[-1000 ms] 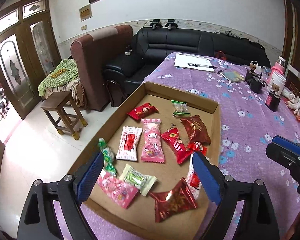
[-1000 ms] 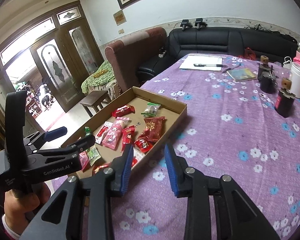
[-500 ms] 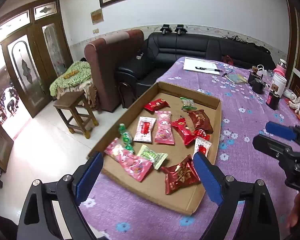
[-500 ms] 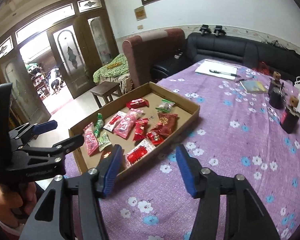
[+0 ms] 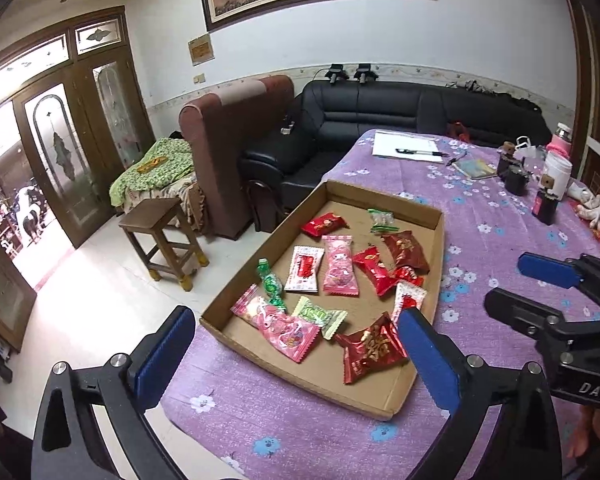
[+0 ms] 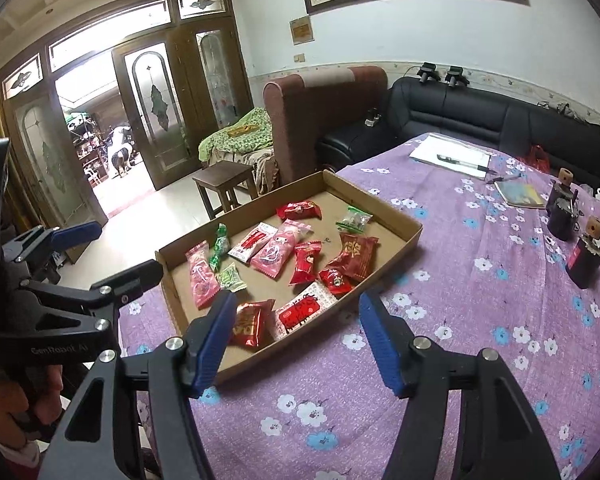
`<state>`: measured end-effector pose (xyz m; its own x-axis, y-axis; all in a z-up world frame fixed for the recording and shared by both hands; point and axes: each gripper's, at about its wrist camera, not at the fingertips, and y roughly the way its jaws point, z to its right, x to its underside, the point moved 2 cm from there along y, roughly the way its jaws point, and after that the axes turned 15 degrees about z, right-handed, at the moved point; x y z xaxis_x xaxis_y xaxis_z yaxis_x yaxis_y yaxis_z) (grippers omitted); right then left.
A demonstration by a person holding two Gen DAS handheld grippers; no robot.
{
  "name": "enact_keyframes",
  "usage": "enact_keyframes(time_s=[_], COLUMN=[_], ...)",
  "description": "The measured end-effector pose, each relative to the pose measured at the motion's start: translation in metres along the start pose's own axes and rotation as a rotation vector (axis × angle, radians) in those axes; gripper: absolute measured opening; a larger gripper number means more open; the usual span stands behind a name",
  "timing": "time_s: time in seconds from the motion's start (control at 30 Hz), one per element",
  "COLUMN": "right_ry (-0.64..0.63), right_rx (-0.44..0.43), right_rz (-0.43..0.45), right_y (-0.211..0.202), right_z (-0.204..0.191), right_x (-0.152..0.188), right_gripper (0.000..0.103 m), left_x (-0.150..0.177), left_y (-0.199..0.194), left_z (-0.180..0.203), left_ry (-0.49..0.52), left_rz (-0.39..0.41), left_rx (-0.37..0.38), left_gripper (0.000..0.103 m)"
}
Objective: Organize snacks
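Wrapped red, pink and green snacks (image 5: 340,270) lie in the shallow cardboard tray (image 5: 384,200) near the purple-clothed counter's (image 5: 492,216) left edge. Left tongs (image 5: 296,356) have just been widening, empty; right tongs (image 6: 298,338) gape, empty.

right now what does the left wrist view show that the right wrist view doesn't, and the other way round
Only the left wrist view shows the right gripper from the side, open and empty, plus a pink-topped bottle at the table's far end.

Only the right wrist view shows the left gripper from the side, held by a hand, and the open doorway.

Both show the cardboard tray of wrapped snacks, the purple flowered tablecloth, the black sofa, the wooden stool and the paper with a pen.
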<state>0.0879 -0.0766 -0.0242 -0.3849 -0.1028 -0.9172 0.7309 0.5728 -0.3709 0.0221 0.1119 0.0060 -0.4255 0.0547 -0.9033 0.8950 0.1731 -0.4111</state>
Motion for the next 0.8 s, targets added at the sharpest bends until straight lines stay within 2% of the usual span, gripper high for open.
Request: enact_keyframes(time_s=[0.17, 0.23, 0.3, 0.37, 0.5, 0.73, 0.8], right_ry=[0.006, 0.008, 0.008, 0.009, 0.009, 0.011, 0.012], right_rx=[0.001, 0.001, 0.004, 0.004, 0.005, 0.009, 0.007], right_rz=[0.001, 0.001, 0.000, 0.001, 0.001, -0.002, -0.003], right_y=[-0.001, 0.000, 0.000, -0.001, -0.001, 0.000, 0.000], right_z=[0.000, 0.001, 0.001, 0.002, 0.002, 0.003, 0.004], right_x=[0.002, 0.002, 0.002, 0.002, 0.003, 0.004, 0.004], right_gripper=[0.063, 0.063, 0.064, 0.064, 0.064, 0.064, 0.064], left_x=[0.002, 0.004, 0.005, 0.006, 0.008, 0.010, 0.010], left_y=[0.000, 0.001, 0.001, -0.001, 0.002, 0.003, 0.005], left_z=[0.006, 0.007, 0.009, 0.010, 0.003, -0.003, -0.003], left_ry=[0.046, 0.068, 0.102, 0.108, 0.055, 0.037, 0.027], left_rz=[0.003, -0.005, 0.004, 0.017, -0.004, -0.002, -0.011], left_rx=[-0.038, -0.105, -0.135, -0.132, -0.111, -0.127, -0.102], left_gripper=[0.103, 0.103, 0.103, 0.103, 0.103, 0.103, 0.103])
